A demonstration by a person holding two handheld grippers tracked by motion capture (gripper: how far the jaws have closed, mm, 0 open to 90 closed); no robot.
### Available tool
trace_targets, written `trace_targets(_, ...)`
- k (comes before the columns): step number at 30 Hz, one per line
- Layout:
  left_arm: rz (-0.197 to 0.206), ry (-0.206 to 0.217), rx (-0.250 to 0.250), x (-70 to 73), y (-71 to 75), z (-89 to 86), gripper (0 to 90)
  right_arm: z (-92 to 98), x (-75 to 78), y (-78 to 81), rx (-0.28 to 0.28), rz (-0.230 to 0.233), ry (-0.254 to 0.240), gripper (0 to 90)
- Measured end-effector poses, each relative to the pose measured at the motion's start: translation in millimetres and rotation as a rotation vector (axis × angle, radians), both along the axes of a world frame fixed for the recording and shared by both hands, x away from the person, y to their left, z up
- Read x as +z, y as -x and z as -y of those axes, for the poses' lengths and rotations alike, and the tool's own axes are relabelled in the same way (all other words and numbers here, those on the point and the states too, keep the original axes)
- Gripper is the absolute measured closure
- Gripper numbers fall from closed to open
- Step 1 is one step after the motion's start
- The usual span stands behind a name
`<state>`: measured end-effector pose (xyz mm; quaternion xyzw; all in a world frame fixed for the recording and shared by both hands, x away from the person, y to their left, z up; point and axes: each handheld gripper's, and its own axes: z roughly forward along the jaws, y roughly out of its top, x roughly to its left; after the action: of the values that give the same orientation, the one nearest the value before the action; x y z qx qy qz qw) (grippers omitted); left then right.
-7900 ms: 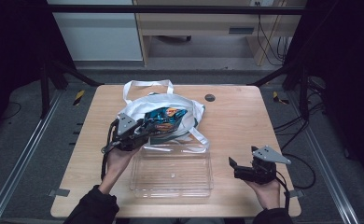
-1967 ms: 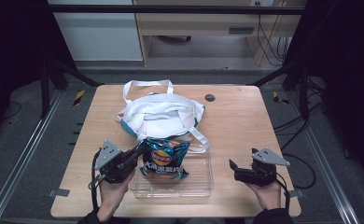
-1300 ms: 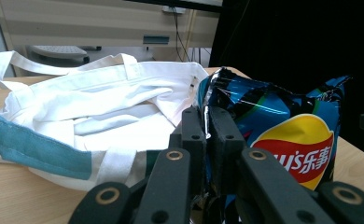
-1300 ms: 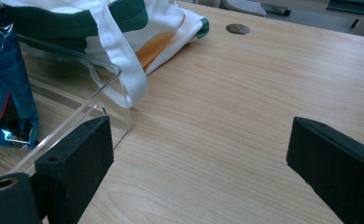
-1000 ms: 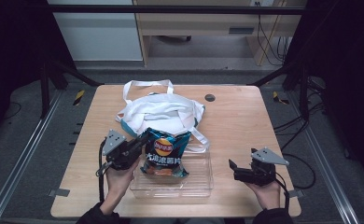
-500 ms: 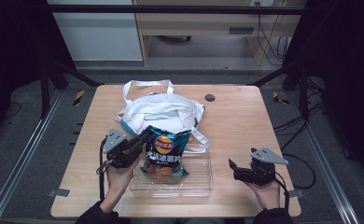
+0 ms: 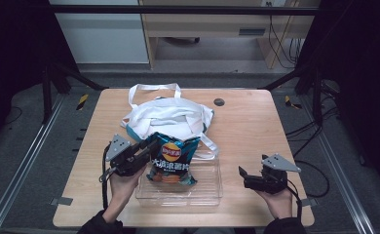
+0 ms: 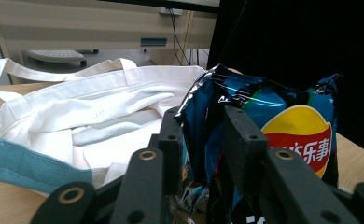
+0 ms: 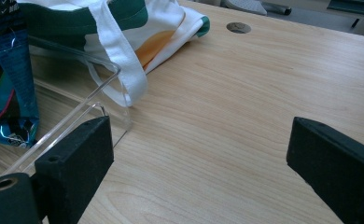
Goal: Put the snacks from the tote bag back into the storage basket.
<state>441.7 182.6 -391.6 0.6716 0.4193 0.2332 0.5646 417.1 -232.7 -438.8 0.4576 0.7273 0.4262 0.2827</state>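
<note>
While the chip bag [image 7: 171, 163] stands in the clear tray [image 7: 207, 192], the left gripper [image 7: 142, 153] straddles its edge, jaws just opening and slack; the right gripper [image 7: 244, 174] rests open on the table [image 7: 256, 122].

The left gripper [image 7: 146, 151] sits in the person's left hand [image 7: 122, 179], low over the table and pointing to the right. Its two black jaws have just been opening, with a crinkly blue chip bag [image 7: 171, 158] between them. The right gripper [image 7: 242, 175] rests in the right hand [image 7: 275, 200], pointing left, jaws wide apart.
</note>
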Motion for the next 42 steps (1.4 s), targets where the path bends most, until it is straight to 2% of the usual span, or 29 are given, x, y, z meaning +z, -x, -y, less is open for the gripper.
trace_targets(9,-0.009,-0.016,0.002,-0.2,0.5,0.7,57.1,-0.3,0.2,0.3,0.000,0.001,0.006,7.6)
trace_targets(13,-0.015,-0.032,0.011,-0.8,0.5,0.3,44.4,-0.3,0.2,0.5,0.001,0.003,0.008,7.6)
trace_targets(18,-0.010,-0.052,0.006,-1.2,1.6,1.1,35.7,-0.4,0.4,0.6,0.001,0.005,0.008,7.6)
trace_targets(30,-0.014,-0.093,-0.020,-2.8,7.2,3.1,34.8,0.2,0.6,0.8,0.002,0.008,0.009,7.6)
trace_targets(33,-0.015,-0.117,-0.031,-3.3,10.1,2.0,31.9,0.0,0.7,1.0,0.002,0.007,0.006,7.6)
trace_targets(36,0.004,-0.154,-0.020,-4.1,14.5,-0.3,28.3,0.1,0.9,1.3,0.002,0.006,0.005,7.6)
trace_targets(42,0.016,-0.163,-0.033,-4.3,21.8,-7.3,23.7,0.5,1.3,1.9,0.000,0.008,0.003,7.6)
